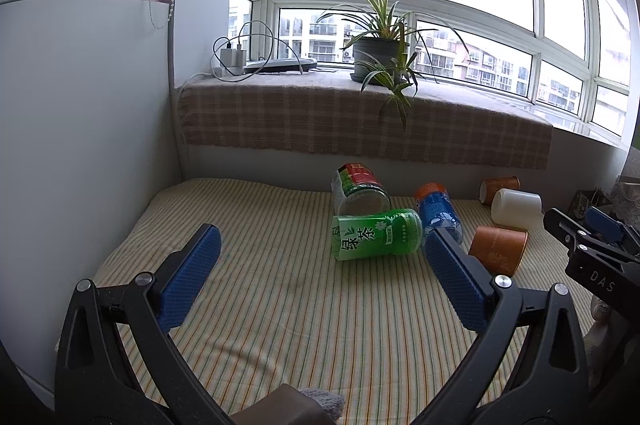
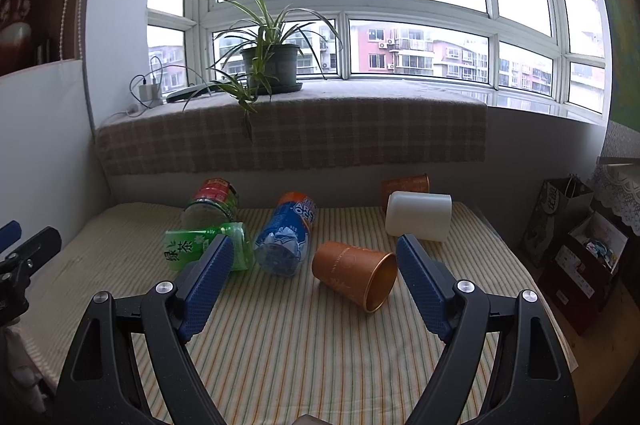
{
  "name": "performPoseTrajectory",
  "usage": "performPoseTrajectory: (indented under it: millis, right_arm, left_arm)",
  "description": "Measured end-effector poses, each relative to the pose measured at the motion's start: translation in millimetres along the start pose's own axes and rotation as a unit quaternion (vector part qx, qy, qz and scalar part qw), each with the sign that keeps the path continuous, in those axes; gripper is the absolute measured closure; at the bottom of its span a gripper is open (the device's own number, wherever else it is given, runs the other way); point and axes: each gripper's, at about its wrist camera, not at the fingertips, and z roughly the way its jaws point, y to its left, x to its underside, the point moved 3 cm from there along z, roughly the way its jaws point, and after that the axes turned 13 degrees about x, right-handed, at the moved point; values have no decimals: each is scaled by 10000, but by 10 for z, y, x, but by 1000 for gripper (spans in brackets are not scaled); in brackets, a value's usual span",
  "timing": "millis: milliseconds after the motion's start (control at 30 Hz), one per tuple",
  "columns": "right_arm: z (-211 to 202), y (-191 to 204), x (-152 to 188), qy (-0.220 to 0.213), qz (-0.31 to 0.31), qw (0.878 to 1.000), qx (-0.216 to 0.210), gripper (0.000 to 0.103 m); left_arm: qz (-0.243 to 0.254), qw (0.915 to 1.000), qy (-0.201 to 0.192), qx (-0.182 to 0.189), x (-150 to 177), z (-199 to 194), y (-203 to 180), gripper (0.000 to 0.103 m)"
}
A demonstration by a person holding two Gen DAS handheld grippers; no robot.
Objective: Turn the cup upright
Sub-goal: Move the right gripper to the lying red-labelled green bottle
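Both grippers hover over a striped tablecloth point(image 2: 320, 345) with their blue-padded jaws spread wide and nothing between them. In the right wrist view the right gripper point(image 2: 315, 257) frames the nearest orange cup point(image 2: 352, 275), which lies on its side with its open mouth turned toward 4 o'clock; the cup sits between the fingertips but touches neither pad. The left gripper point(image 1: 322, 245) hangs above bare cloth, with a green tea bottle point(image 1: 376, 233) lying on its side just beyond it at 1 o'clock.

From the orange cup, a blue bottle point(image 2: 286, 241) lies at 9 o'clock, close beside it. A white cup point(image 2: 418, 217), also tipped over, lies at 1 o'clock, and a second orange cup point(image 2: 406, 185) rests on its side behind it against the wall. A red-and-green jar point(image 2: 212, 205) lies at the far left of the group, behind the green tea bottle.

A potted plant point(image 2: 270, 65) stands on the window ledge at 12 o'clock, with a white charger point(image 2: 148, 91) to its left
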Motion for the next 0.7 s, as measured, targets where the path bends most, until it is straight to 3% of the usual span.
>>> performPoseTrajectory:
  millis: [133,233,367,700]
  right_arm:
    - [83,104,-14,74,-93,9998,-137,20]
    - [251,224,-50,411,-100,9977,-528,20]
    - [546,397,-103,1016,4,9882,-1150,20]
    - [1232,1068,-423,1950,-484,9632,-1786,20]
  left_arm:
    - [-49,10000,60,-4,22,17,57,0]
    - [-86,9998,155,-32,54,46,114,0]
    - [-140,9994,297,-82,113,71,204,0]
    - [-376,9980,404,-322,218,-3,535,0]
